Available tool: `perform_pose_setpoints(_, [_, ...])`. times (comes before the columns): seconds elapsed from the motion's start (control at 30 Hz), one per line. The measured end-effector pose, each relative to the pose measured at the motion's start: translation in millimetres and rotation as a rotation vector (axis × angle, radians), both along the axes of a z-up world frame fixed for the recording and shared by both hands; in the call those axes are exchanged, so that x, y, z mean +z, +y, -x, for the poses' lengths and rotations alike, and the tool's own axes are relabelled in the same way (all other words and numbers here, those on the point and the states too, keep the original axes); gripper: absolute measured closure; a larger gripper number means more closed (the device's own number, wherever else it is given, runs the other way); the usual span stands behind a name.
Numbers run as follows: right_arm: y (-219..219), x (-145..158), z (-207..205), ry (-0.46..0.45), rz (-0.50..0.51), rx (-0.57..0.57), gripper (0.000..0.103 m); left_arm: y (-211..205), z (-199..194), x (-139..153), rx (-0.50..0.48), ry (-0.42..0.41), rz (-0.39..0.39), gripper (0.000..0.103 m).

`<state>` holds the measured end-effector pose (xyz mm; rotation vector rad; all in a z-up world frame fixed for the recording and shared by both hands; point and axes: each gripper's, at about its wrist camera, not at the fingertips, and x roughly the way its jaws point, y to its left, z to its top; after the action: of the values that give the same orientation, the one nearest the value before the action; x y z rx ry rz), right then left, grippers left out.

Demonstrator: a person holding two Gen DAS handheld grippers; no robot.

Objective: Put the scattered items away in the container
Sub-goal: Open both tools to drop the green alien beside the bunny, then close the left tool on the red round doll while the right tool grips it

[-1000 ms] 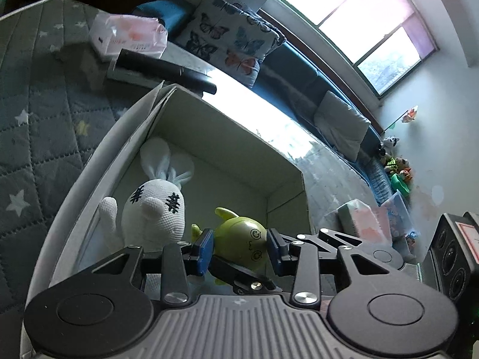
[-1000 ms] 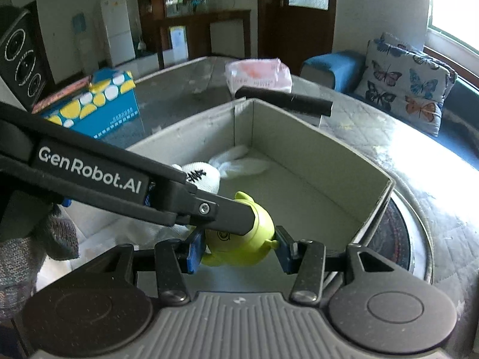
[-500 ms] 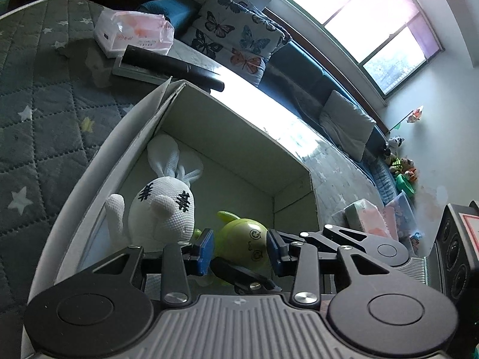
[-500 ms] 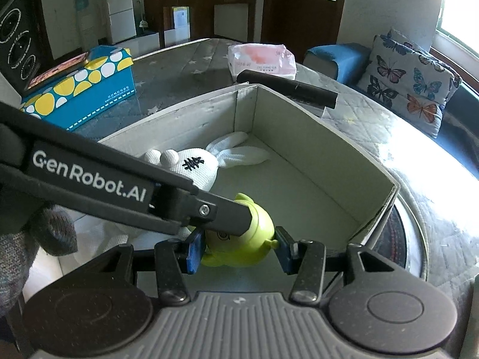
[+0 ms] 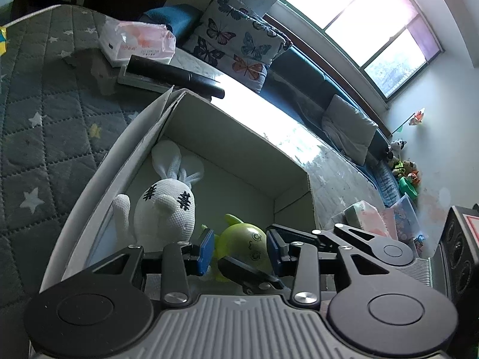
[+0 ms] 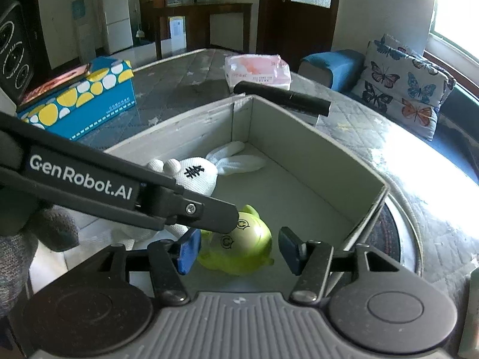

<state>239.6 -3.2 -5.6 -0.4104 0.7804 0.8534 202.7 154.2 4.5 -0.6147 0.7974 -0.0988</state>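
A grey cardboard box [image 5: 239, 125] [image 6: 314, 143] stands on the quilted table. A white knitted rabbit [image 5: 167, 206] [image 6: 197, 173] and a green round toy [image 5: 248, 245] [image 6: 248, 239] lie on its floor. My right gripper [image 6: 238, 249] is open, its blue pads apart from the green toy on either side, low inside the box. My left gripper [image 5: 241, 249] is open and empty above the box, the green toy seen between its pads. The left gripper's finger [image 6: 125, 191] crosses the right wrist view above the toy.
A black tube [image 5: 176, 76] [image 6: 284, 98] and a pink tissue pack [image 5: 137, 40] [image 6: 257, 70] lie behind the box. A blue and yellow box [image 6: 80, 95] stands at the left. A black speaker [image 5: 461, 248] and another tissue pack [image 5: 368, 218] are at the right. A sofa with butterfly cushions [image 6: 404, 83] runs behind.
My right gripper has opened and let go of the green toy, which now lies on the box floor. Both grippers have drawn back slightly.
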Motion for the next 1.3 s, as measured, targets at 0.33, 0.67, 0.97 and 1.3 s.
perform_pose_setpoints(0.33, [-42,34,38,-0.076,-0.129,-0.039,0.023,-22,35,26,-0.021,-0.066,-0.044,0.062])
perform_pose_setpoints(0.67, [-91,51,90,-0.15,-0.202,-0.09,0.015,-64,74,44,-0.092,-0.127,-0.091,0.062])
perform_pose_setpoints(0.97, [-130,49,130,-0.208,-0.222,-0.159,0.003,-102,97,48,-0.154,-0.153,-0.13,0.062])
perform_pose_setpoints(1.3, [-172,31,159,-0.231,-0.235,-0.305,0.0,-142,111,40,-0.242,-0.153,-0.189,0.062])
